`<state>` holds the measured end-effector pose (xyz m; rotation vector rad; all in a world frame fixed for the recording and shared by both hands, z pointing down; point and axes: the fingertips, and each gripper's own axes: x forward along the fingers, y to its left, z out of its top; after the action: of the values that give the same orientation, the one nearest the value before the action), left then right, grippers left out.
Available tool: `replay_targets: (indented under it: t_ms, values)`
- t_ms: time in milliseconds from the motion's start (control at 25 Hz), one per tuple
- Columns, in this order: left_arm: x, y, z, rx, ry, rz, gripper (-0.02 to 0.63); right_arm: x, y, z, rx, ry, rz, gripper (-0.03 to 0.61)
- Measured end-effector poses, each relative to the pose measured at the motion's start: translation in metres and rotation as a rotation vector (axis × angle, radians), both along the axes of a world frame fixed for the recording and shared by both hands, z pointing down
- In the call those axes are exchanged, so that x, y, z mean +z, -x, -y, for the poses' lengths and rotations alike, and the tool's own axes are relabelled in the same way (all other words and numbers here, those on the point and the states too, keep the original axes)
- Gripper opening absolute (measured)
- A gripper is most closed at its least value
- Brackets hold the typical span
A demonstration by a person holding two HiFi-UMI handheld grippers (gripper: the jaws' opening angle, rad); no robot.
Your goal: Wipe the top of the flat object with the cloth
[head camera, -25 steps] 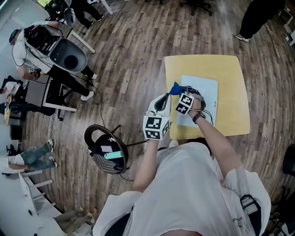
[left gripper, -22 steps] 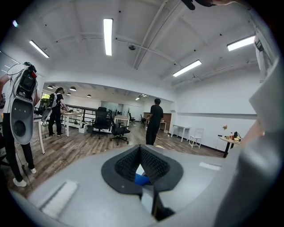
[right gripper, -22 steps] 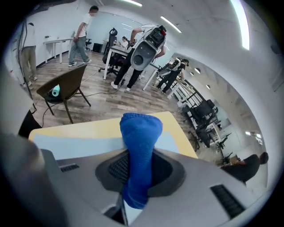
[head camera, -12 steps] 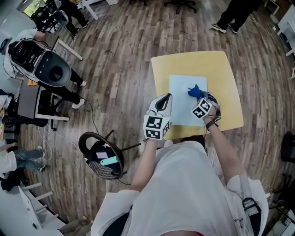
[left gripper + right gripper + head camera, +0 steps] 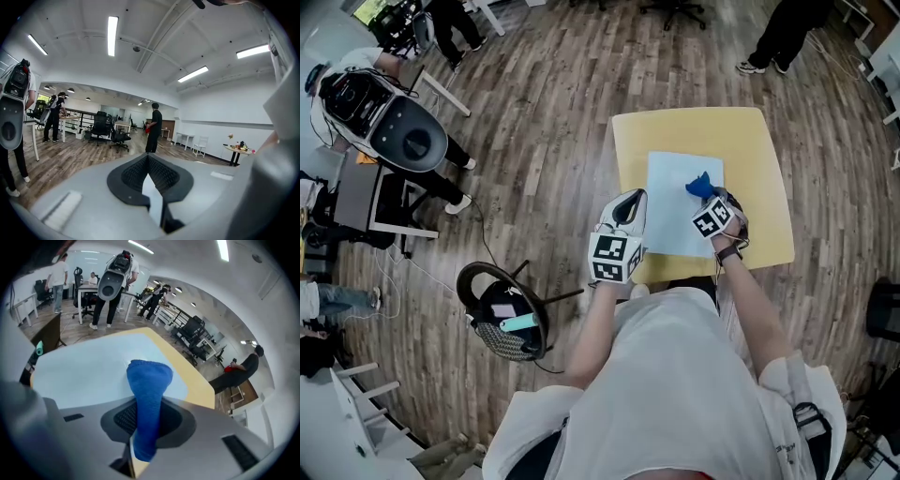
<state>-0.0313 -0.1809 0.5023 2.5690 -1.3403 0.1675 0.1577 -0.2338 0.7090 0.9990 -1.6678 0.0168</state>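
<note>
Blue knitted cloth point(image 5: 149, 380) is sitting pinched between the jaws of the right gripper point(image 5: 710, 195), its free end reaching over the pale blue flat sheet point(image 5: 670, 220) that is lying on the square yellow table point(image 5: 759, 141). The left gripper point(image 5: 630, 206), jaws pressed together on nothing, is hovering at the table's near left edge.

Head view steeply above flat object point(image 5: 670, 206); right gripper view close across it; left gripper view elsewhere
</note>
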Motion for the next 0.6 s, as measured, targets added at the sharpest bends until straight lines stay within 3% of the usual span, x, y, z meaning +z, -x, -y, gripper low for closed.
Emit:
replay_targets:
  t_ms: [280, 440, 600]
  values:
    - [0.000, 0.031, -0.002, -0.091, 0.010, -0.009, 0.003, -0.012, 0.156, -0.007, -0.388, -0.032, 0.034, 0.078]
    - [0.004, 0.045, -0.006, -0.127, 0.013, -0.010, 0.003, 0.005, 0.196, -0.008, -0.458, 0.011, 0.045, 0.078]
    - [0.007, 0.054, -0.009, -0.145, 0.018, -0.011, 0.003, 0.014, 0.189, -0.009, -0.452, 0.022, 0.039, 0.080]
